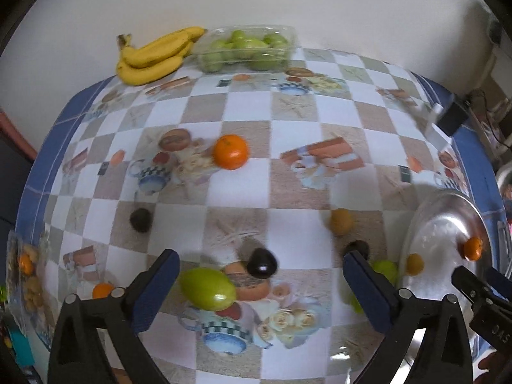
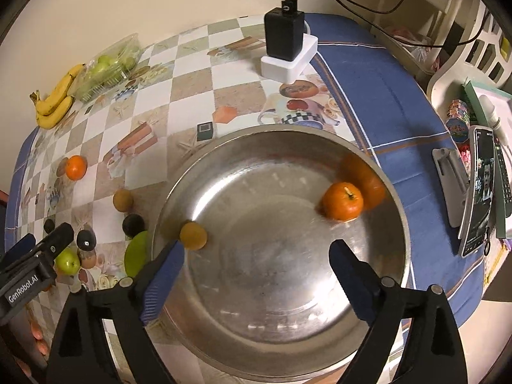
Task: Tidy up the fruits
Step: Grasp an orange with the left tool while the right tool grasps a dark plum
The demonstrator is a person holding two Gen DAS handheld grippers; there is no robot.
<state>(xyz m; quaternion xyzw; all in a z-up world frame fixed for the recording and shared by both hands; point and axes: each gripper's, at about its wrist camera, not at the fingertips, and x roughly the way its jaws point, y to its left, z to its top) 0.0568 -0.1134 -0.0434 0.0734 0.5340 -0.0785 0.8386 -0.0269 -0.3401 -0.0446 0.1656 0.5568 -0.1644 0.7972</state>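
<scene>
With both my jaws spread wide and empty, my left gripper hovers near the green mango just outside the steel bowl, and that smooth, seemingly rounded skin could squirt sideways into the dark avocado touching it.

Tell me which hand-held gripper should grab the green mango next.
Left. The left hand-held gripper is open right above the green mango, while the right hand-held gripper hangs empty over the metal bowl.
</scene>
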